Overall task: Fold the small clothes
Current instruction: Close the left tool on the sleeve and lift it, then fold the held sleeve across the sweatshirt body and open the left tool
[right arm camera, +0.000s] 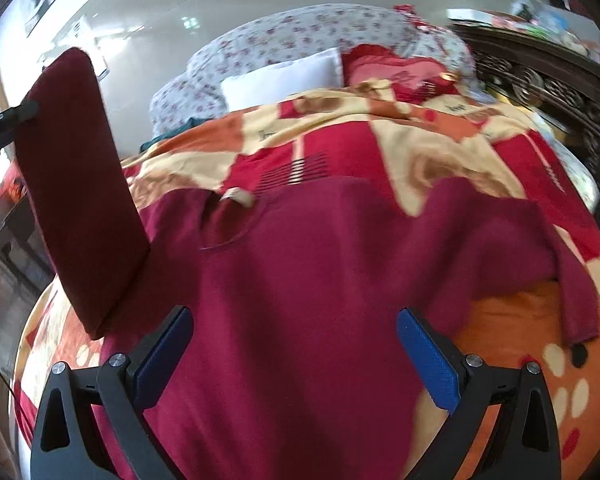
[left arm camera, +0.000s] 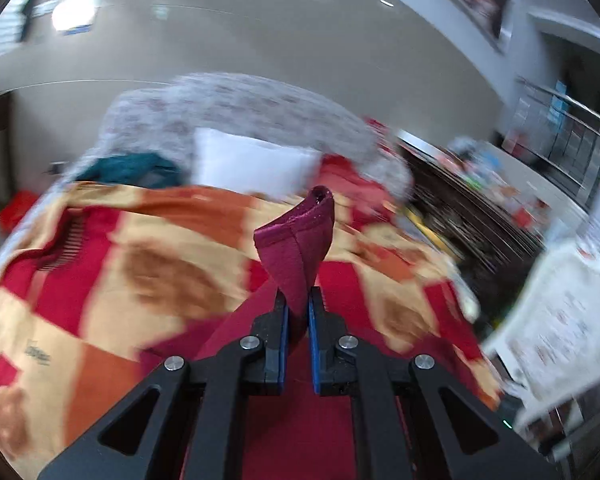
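Lying spread across a bed, a maroon sweater (right arm camera: 300, 280) covers the near part of a patterned blanket (right arm camera: 380, 120) of red, orange and cream patches. Its neckline, with a pale label inside, points toward the far end of the bed. One sleeve (right arm camera: 572, 280) lies draped toward the right edge of the blanket. The other sleeve (right arm camera: 76, 184) is lifted off the bed at the left of the right wrist view and stands up as a long flat band.

The left gripper (left arm camera: 298, 300) has its two black fingers, faced with blue pads, pressed close together, pinching the cuff end of that raised sleeve. In its own view the cuff (left arm camera: 300, 236) curls upward above the fingertips, its hem showing a glossy edge. Much of this view is blurred.

The right gripper (right arm camera: 296, 344) hangs over the body of the sweater with its fingers spread wide apart; whether its tips touch the fabric below cannot be told.

At the far end of the bed sit a white pillow (right arm camera: 284, 76), a red cushion (right arm camera: 396, 68) beside it, and a floral quilt (right arm camera: 300, 32) heaped behind them. A teal cloth (left arm camera: 136, 168) lies left of the pillow. A dark carved wooden headboard (right arm camera: 540, 76) runs along the right side.
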`<state>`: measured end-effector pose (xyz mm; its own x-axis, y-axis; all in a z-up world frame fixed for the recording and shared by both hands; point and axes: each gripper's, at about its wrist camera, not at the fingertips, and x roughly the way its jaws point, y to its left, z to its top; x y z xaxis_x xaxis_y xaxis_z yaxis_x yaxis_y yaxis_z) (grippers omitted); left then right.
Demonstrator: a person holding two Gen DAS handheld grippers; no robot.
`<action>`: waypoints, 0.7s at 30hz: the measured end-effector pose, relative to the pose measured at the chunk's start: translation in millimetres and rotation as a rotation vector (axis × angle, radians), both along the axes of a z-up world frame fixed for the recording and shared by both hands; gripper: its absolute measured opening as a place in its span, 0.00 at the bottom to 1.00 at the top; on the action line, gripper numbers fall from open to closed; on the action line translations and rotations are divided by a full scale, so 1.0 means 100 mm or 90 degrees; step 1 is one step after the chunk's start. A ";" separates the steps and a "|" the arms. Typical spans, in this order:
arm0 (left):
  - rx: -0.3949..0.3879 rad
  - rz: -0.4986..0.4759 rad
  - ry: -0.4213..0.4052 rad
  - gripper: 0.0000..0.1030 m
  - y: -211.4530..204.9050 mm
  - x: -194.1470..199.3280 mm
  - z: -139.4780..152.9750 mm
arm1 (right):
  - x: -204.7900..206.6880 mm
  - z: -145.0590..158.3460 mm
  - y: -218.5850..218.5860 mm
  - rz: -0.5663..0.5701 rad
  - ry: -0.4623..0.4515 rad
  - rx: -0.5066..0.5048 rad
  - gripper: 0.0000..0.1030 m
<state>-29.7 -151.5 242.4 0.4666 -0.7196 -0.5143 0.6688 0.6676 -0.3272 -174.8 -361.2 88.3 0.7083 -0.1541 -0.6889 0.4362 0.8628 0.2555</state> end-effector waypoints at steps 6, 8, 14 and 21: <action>0.093 -0.165 0.036 0.08 -0.82 -0.86 -0.70 | -0.47 -0.09 -0.43 -0.074 -0.006 0.048 1.00; 0.146 -0.192 0.028 0.08 -1.01 -1.07 -1.00 | -0.57 -0.13 -0.55 -0.094 -0.002 0.062 1.00; 0.210 -0.209 0.035 0.20 -0.98 -1.15 -1.45 | -0.71 -0.19 -0.61 -0.087 -0.007 0.084 1.00; 0.207 -0.065 -0.088 0.72 -0.16 -0.73 -1.23 | -0.57 -0.23 -0.39 -0.015 0.016 0.041 1.00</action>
<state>-102.2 -167.2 119.7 0.4818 -0.5754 -0.6609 0.7605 0.6492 -0.0109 -231.9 -399.8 65.2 0.6870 -0.1250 -0.7158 0.4634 0.8342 0.2991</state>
